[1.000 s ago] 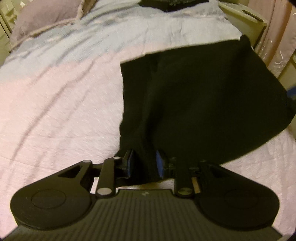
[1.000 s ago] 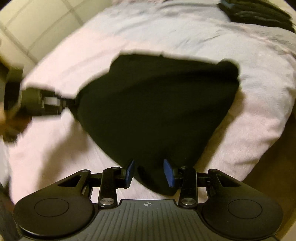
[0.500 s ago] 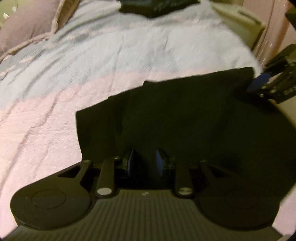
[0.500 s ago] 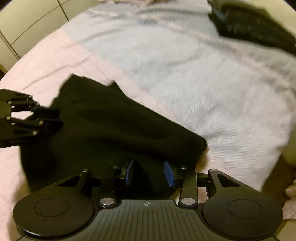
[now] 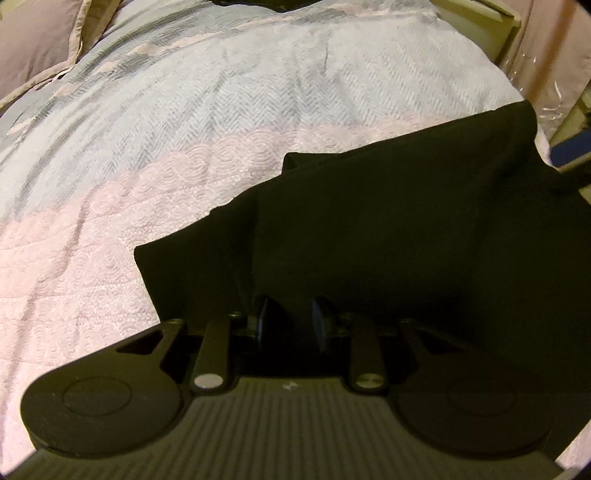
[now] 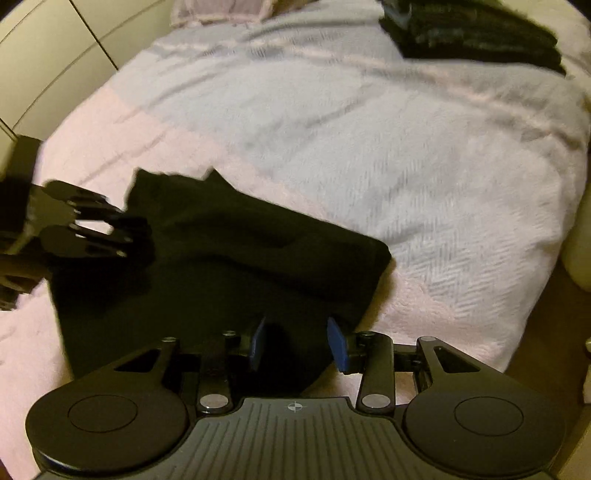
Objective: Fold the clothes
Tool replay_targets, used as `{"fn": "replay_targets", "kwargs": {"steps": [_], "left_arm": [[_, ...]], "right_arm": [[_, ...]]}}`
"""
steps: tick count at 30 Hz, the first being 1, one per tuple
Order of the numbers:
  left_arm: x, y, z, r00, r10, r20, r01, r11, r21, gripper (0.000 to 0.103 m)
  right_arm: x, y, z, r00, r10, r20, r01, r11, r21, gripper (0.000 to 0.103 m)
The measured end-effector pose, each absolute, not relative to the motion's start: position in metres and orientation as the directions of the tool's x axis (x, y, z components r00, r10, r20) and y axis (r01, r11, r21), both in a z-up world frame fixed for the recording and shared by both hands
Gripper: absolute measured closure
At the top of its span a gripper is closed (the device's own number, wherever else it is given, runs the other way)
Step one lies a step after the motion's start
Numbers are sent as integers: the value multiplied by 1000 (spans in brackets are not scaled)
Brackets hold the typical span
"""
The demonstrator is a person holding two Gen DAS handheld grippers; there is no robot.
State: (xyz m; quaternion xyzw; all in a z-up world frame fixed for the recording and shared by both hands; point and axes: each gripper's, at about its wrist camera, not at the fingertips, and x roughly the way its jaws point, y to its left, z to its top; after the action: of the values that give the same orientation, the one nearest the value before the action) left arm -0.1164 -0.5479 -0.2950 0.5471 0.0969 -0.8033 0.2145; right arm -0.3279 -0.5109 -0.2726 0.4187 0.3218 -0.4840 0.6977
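Observation:
A black garment [image 5: 406, 229] lies on the pink and grey bedspread [image 5: 221, 110], doubled over itself with a fold edge toward the far side. My left gripper [image 5: 290, 325] has its blue-padded fingers around the near left corner of the cloth. My right gripper [image 6: 299, 345] has its fingers around the near right corner of the same garment [image 6: 229, 266], with the jaws a little wider apart. The left gripper also shows in the right wrist view [image 6: 92, 232], at the cloth's left edge. How tightly each one pinches is hidden by the dark cloth.
A stack of folded dark clothes [image 6: 472, 33] sits at the far side of the bed. A pillow [image 5: 33, 40] lies at the far left. The bed's right edge [image 6: 535, 295] drops off close to the garment. Cream cupboard doors [image 6: 44, 55] stand on the left.
Both grippers carried the garment's near edge forward over the cloth and lowered it. The garment went from hanging spread to lying folded on the bed. The right jaws look slightly wider.

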Motion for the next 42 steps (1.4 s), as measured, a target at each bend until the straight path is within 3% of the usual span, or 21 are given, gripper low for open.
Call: {"fn": "replay_targets", "kwargs": {"steps": [8, 17, 22, 23, 27, 37, 42], "left_arm": [[-114, -545, -286, -311, -235, -921, 447, -891, 77, 80], [-47, -493, -227, -365, -278, -889, 466, -881, 84, 79], [-24, -458, -247, -330, -287, -899, 459, -881, 113, 78], [-25, -456, -252, -326, -292, -899, 463, -879, 118, 78], [-30, -453, -259, -317, -319, -893, 462, -875, 148, 78], [9, -427, -231, -294, -366, -883, 471, -859, 200, 78], [14, -437, -249, -266, -358, -895, 514, -838, 183, 78]], "right_arm": [[-284, -457, -289, 343, -319, -883, 923, 288, 254, 63], [-270, -417, -235, 337, -386, -859, 926, 298, 230, 63], [-238, -396, -264, 302, -342, -890, 926, 327, 189, 63], [-233, -394, -271, 283, -344, -895, 928, 334, 165, 62], [-210, -383, -275, 238, -356, -904, 914, 396, 85, 43], [-213, -354, -234, 228, -390, -892, 951, 284, 119, 43], [-213, -363, -254, 246, -349, -904, 952, 264, 156, 43]]}}
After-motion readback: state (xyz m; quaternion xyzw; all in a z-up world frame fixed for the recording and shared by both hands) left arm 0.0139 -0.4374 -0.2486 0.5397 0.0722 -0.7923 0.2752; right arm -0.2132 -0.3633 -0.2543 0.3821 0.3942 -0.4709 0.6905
